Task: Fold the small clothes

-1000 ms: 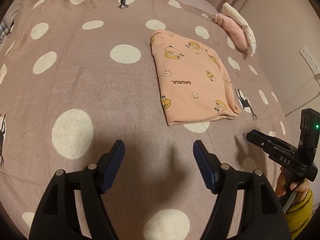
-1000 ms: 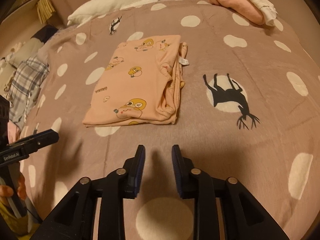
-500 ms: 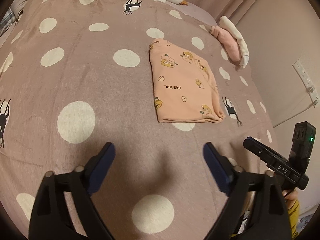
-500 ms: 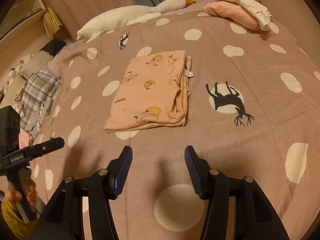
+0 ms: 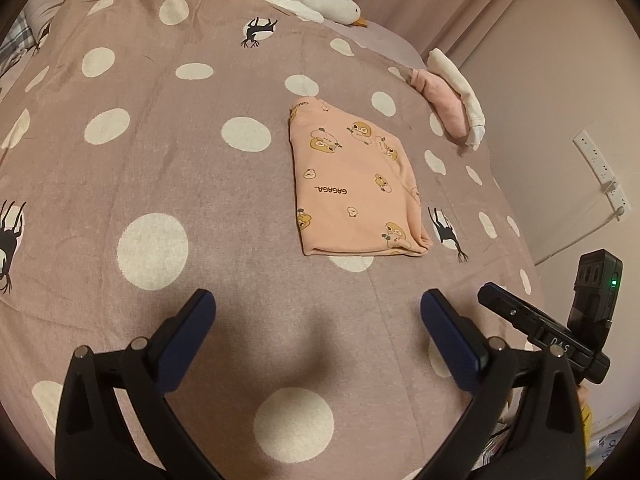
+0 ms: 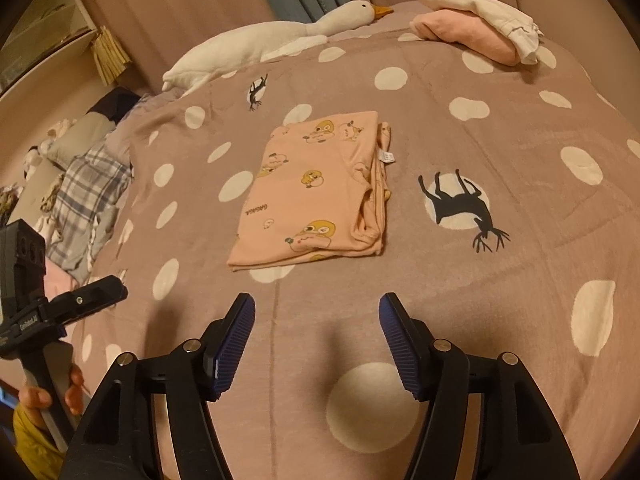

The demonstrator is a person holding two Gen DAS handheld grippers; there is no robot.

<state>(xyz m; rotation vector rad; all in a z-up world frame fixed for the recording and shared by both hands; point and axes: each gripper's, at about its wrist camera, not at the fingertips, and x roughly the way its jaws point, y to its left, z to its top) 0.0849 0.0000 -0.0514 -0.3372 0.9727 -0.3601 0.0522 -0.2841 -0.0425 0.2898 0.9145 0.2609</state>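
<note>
Right wrist view, folded peach garment (image 6: 316, 192), right gripper (image 6: 316, 338) fingers apart

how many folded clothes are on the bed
3: the peach cartoon-print garment mid-bed, and a pink garment with a white garment on it at the far right edge. Others may lie outside the view.

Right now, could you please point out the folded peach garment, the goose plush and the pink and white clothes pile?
Folded peach garment (image 6: 308, 192), right wrist view, centre panel.
Goose plush (image 6: 256, 46), right wrist view, body.
Pink and white clothes pile (image 6: 468, 30), right wrist view, pink part.

peach cartoon-print garment (image 5: 356, 184), mauve polka-dot blanket (image 5: 180, 160)
</note>
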